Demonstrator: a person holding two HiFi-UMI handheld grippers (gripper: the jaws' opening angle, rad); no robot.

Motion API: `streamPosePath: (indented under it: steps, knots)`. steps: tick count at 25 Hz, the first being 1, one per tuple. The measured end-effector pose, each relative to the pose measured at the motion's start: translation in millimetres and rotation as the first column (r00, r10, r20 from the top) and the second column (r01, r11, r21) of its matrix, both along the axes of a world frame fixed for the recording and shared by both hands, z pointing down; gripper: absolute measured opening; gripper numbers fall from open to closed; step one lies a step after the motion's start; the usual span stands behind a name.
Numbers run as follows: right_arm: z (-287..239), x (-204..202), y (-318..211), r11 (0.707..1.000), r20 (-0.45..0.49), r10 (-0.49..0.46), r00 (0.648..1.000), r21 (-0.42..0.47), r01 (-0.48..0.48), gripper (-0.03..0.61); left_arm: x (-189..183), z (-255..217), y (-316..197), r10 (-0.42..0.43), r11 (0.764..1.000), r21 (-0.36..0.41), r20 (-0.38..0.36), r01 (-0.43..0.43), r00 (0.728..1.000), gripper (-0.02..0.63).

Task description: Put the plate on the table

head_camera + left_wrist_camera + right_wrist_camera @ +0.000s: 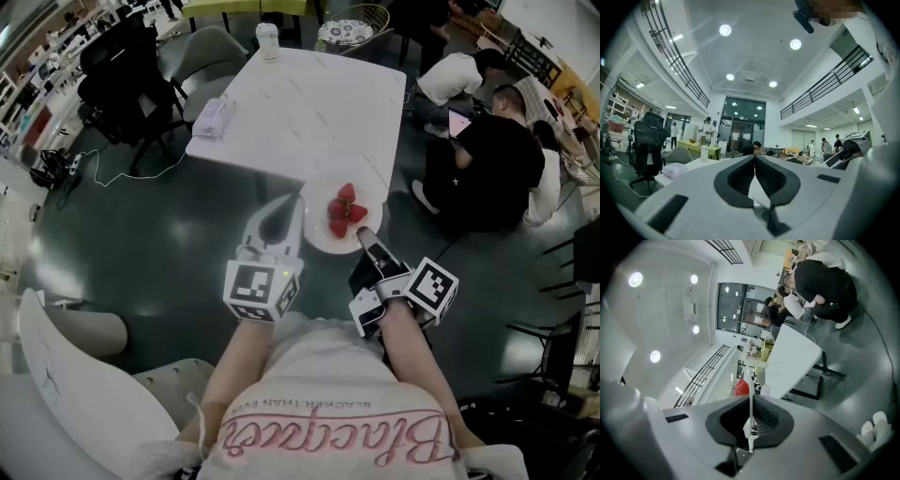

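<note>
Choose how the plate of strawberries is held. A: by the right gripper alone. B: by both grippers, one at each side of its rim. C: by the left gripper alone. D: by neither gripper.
B: the left gripper and the right gripper each have their jaws closed on the rim of the plate, as each gripper view shows.

A white table (309, 112) stands on a glossy dark grey floor (169, 234), a black office chair (122, 70) and grey chair (208, 52) beside it. Round ceiling lights (725, 30) shine above railed balconies (677, 61) and glass doors (743, 129).
</note>
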State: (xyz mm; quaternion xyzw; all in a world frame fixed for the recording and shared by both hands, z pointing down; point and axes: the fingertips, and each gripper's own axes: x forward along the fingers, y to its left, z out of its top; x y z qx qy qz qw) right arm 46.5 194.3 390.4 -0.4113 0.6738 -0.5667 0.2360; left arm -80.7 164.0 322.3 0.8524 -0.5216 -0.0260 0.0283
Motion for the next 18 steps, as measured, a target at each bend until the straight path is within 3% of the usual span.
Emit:
streamPosePath:
  steps: [7,18]
  knots:
    - [4.8,1.5,-0.4,0.999,-0.009,-0.030,1.000,-0.010,0.030,0.009,3.5,3.9,1.8,-0.020,1.000,-0.001,-0.002,0.020,1.000,0.006]
    - [14.6,37.5,-23.3,0.999,0.014,-0.038,0.999,-0.027,0.039,0.009,33.6,12.7,-20.9,-0.054,0.998,-0.011,-0.006,0.054,0.999,0.006]
